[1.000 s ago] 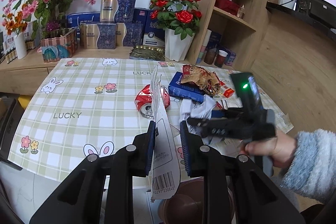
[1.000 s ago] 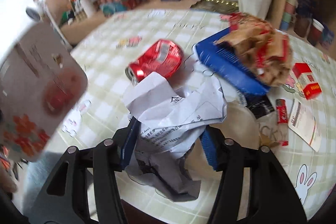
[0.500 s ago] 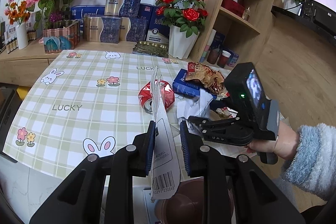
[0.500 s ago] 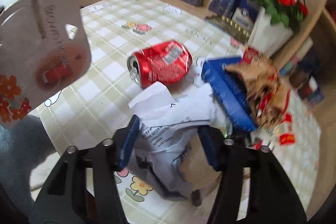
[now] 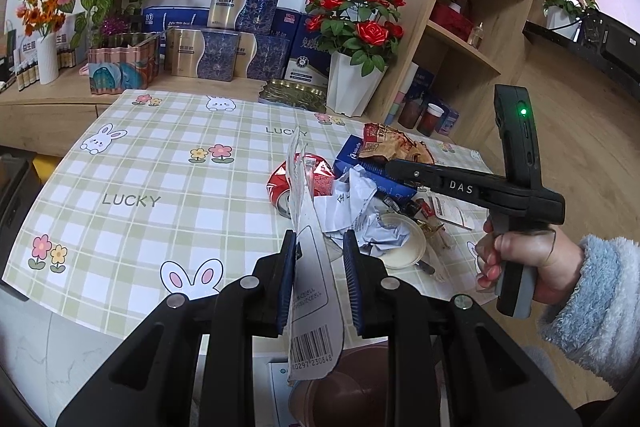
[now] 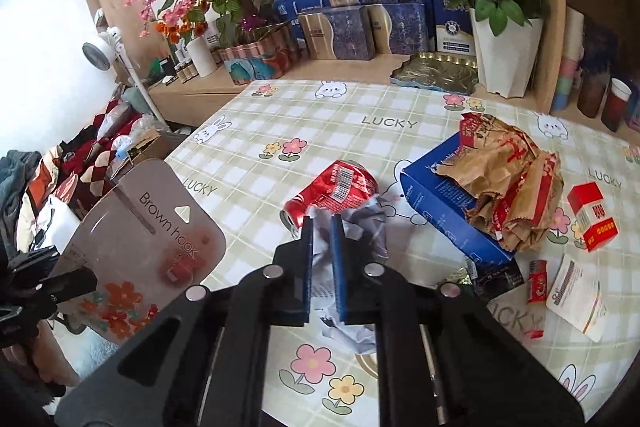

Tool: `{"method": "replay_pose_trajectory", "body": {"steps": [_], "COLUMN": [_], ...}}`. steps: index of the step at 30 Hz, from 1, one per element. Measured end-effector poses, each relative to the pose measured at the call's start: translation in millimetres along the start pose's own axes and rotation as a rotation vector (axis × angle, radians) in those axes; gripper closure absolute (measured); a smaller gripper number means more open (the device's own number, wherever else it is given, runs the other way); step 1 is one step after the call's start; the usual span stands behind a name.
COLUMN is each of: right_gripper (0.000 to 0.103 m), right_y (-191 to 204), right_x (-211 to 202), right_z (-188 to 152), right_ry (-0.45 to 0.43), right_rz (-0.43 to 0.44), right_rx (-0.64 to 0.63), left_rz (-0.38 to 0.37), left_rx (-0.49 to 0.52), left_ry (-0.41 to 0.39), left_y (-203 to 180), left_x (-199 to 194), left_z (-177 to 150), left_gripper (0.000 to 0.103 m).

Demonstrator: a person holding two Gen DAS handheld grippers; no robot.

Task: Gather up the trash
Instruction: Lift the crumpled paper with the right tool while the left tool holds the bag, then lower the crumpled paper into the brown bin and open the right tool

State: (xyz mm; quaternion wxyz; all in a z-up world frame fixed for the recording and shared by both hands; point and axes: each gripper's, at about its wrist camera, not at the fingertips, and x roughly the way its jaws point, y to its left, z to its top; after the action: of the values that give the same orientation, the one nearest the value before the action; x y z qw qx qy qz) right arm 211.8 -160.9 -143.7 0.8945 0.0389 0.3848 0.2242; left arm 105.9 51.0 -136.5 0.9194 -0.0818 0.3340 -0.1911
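The crumpled paper (image 6: 362, 227), largely hidden by blue pads, is now clamped in the right claw (image 6: 322, 267), loosely straddled before. The hook card (image 5: 316, 279) is kept pinched by the left claw (image 5: 320, 283) at the table's (image 5: 160, 187) near edge.

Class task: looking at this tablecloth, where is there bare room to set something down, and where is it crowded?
Bare: the tablecloth from the crushed red can towards the bunny prints and the gift boxes. Crowded: around the blue box, brown wrapper and red carton.
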Motion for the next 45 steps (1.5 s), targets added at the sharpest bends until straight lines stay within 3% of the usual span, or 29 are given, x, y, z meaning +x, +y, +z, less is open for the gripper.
{"method": "replay_pose_trajectory", "body": {"steps": [2,4,6,8,11,13,14,16,17,19,25,31,39,45], "right_gripper": [0.089,0.072,0.026,0.019,0.021,0.029,0.036,0.064,0.067,0.068,0.068,0.068,0.068,0.068], "right_y": [3,11,19,25,32,34,34,31,31,33,39,30,5,-6], "right_x": [5,13,20,24,43,57,64,76,79,72,8,-61,-121,-130], "right_z": [-2,-8,-14,-19,-23,-25,-25,-26,-28,-28,-19,-29,-108,-171], "right_ry": [0.034,0.068,0.081,0.067,0.12,0.154,0.176,0.226,0.246,0.228,0.066,-0.031,-0.023,0.142], "right_rz": [-0.004,-0.053,-0.06,-0.086,-0.084,-0.121,-0.143,-0.179,-0.175,-0.142,-0.022,0.017,0.073,0.081], "right_rx": [-0.018,-0.071,-0.101,-0.128,-0.158,-0.188,-0.202,-0.222,-0.227,-0.236,-0.182,-0.113,0.042,0.087], "left_rz": [-0.001,0.0,0.004,0.008,0.017,0.025,0.026,0.027,0.026,0.023,0.01,-0.02,-0.083,-0.138], "left_rx": [-0.003,-0.005,-0.009,-0.016,-0.026,-0.03,-0.033,-0.04,-0.042,-0.043,-0.028,-0.001,0.056,0.09], "left_ry": [-0.001,-0.001,-0.002,-0.002,-0.001,-0.001,-0.001,-0.001,-0.002,-0.003,0.013,0.016,0.066,0.096], "left_y": [0,1,2,6,10,13,14,16,17,17,8,-11,-52,-73], "left_x": [0,0,0,0,0,0,0,-1,-1,-2,0,-11,-27,-34], "left_z": [0,0,-1,-2,-2,-2,-2,-1,-1,-2,0,3,-23,-45], "left_gripper": [0.08,0.08,0.08,0.08,0.08,0.08,0.08,0.08,0.08,0.08,0.08,0.08,0.08,0.08]}}
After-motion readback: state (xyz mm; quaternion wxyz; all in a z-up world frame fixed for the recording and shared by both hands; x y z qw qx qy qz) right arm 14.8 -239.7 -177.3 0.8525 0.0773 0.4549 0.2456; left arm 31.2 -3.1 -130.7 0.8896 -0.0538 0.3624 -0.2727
